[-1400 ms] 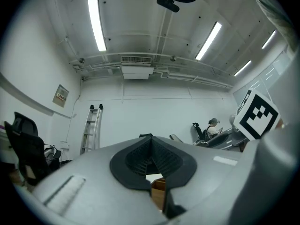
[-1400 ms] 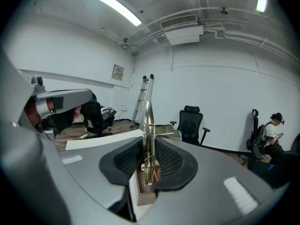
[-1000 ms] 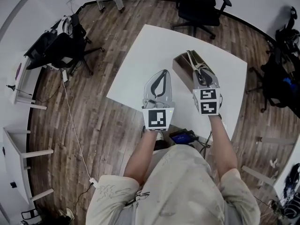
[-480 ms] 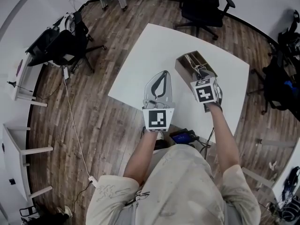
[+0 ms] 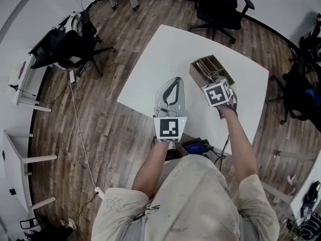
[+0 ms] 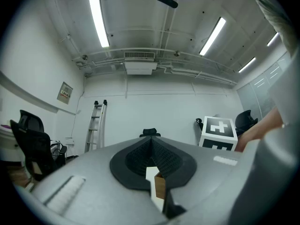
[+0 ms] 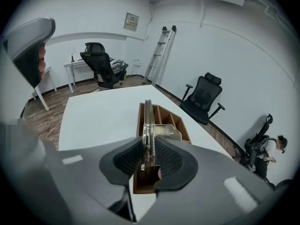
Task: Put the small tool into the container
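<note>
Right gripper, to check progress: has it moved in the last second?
Yes. In the head view the right gripper moved forward, toward the wooden container, now over its near end.

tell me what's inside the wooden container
The wooden container's far compartments, split by dividers, look empty. Its near end is covered by the metal tool and the right gripper holding it, so anything lying there cannot be seen.
</note>
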`<act>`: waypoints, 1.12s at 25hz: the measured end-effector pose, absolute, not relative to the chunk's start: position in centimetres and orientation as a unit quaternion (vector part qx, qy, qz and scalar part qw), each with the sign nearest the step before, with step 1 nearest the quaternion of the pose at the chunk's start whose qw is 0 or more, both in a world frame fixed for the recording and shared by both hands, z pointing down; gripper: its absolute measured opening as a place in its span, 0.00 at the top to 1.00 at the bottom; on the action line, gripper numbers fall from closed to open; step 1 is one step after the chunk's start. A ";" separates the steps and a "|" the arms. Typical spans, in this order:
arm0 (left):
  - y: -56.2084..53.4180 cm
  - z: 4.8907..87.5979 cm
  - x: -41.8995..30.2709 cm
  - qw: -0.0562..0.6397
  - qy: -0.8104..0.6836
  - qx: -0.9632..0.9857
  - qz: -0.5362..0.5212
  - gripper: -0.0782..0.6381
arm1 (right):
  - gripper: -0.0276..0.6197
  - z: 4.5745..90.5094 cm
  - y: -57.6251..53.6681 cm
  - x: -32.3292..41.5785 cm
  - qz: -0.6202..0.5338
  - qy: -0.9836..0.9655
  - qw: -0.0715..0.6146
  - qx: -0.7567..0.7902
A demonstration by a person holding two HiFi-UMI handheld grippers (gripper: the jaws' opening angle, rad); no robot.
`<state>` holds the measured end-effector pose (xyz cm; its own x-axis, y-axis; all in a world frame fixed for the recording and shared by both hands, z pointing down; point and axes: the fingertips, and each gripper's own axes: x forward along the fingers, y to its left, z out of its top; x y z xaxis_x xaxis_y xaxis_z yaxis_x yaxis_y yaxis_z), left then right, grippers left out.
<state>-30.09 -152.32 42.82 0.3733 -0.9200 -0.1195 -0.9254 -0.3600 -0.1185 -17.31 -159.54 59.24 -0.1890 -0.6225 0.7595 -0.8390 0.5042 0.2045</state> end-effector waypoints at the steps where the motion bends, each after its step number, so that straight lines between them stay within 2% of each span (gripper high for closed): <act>1: -152.3 43.5 -30.0 0.082 0.560 -0.824 0.015 0.88 | 0.82 59.9 -159.6 -17.3 0.130 -0.760 0.419 0.480; 19: -153.2 42.7 -29.7 0.077 0.555 -0.828 0.007 0.88 | 0.81 59.2 -161.0 -17.1 0.136 -0.758 0.424 0.477; 28: -152.8 42.7 -29.0 0.076 0.553 -0.829 0.007 0.88 | 0.76 59.1 -160.8 -17.4 0.130 -0.771 0.405 0.474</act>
<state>-29.04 -152.85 42.74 0.3872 -0.9169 -0.0966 -0.9191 -0.3756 -0.1187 -17.37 -160.81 59.11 -0.2225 -0.6255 0.7478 -0.8359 0.5172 0.1839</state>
